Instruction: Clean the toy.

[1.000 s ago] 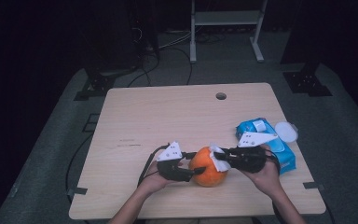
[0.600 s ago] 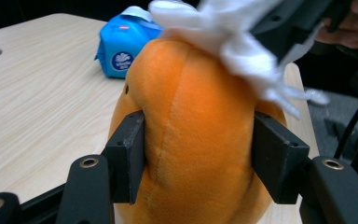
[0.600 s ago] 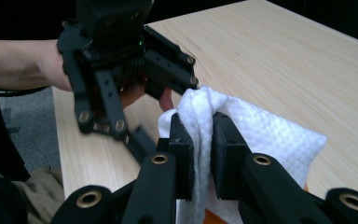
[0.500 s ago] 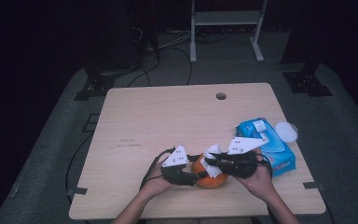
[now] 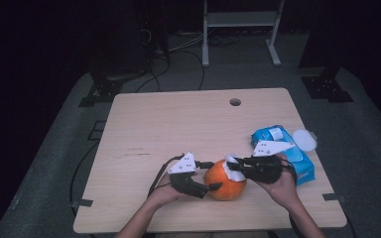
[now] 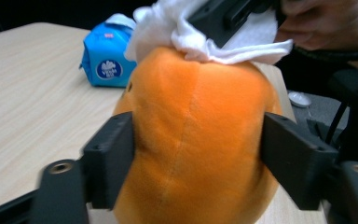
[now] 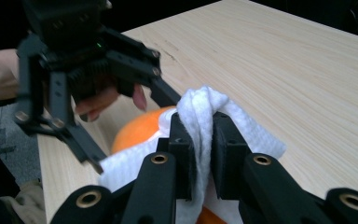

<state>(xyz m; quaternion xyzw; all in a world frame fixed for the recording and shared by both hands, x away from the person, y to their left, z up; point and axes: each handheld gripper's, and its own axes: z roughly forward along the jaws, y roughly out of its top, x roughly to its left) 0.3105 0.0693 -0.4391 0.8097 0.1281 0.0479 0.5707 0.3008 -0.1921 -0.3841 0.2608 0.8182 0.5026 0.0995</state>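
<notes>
An orange plush ball (image 5: 225, 179) is seen on the table (image 5: 178, 124), near its front edge. Against the ball's left side the left tool (image 5: 206, 187) is set, one jaw on each flank of the ball in the left gripper view (image 6: 196, 140); these jaws have just been opening, yet the plush is still touched on both sides, so the ball remains lightly grasped. On top of the ball a white wipe (image 5: 234, 167) is laid, bunched and draped over its crown (image 6: 205, 37). The wipe is clenched by the right tool (image 5: 238, 166), whose jaws are seen pressed together on a fold of cloth in the right gripper view (image 7: 200, 126), with the ball just beneath. Right of the ball, just beyond the right hand (image 5: 278, 186), a blue wipes pack (image 5: 283, 148) is seen lying flat, and a small round white lid (image 5: 305, 140) is seen at the pack's far right corner. Well behind the ball, a round hole (image 5: 235, 102) is cut through the table near its far edge
</notes>
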